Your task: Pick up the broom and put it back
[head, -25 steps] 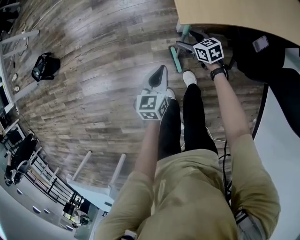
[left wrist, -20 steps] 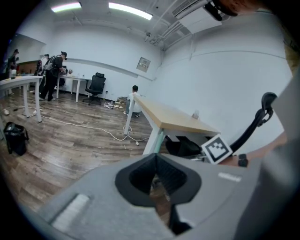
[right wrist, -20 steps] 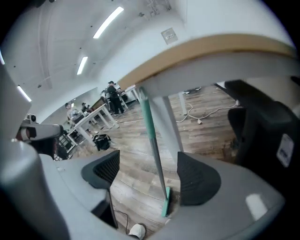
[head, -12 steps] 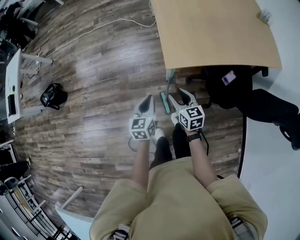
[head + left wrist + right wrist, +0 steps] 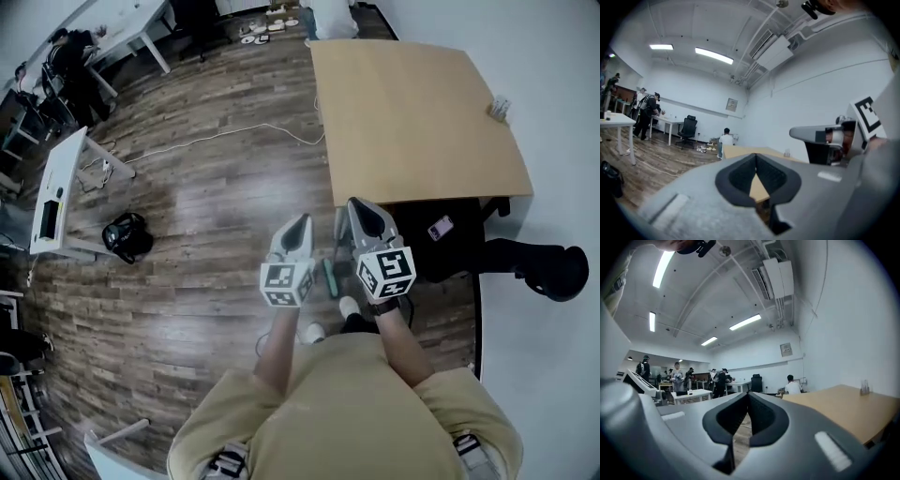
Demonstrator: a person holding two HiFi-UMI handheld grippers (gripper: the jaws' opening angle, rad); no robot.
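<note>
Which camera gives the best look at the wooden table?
The head view: it looks down on the wooden table and shows almost all of its tan top. The left gripper view catches only a low, thin strip of the top, seen nearly edge-on. The right gripper view shows one broad slice at its right side.

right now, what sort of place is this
Probably a shared office or lab workroom: a large wooden table, a white desk, an office chair and ceiling strip lights.
</note>
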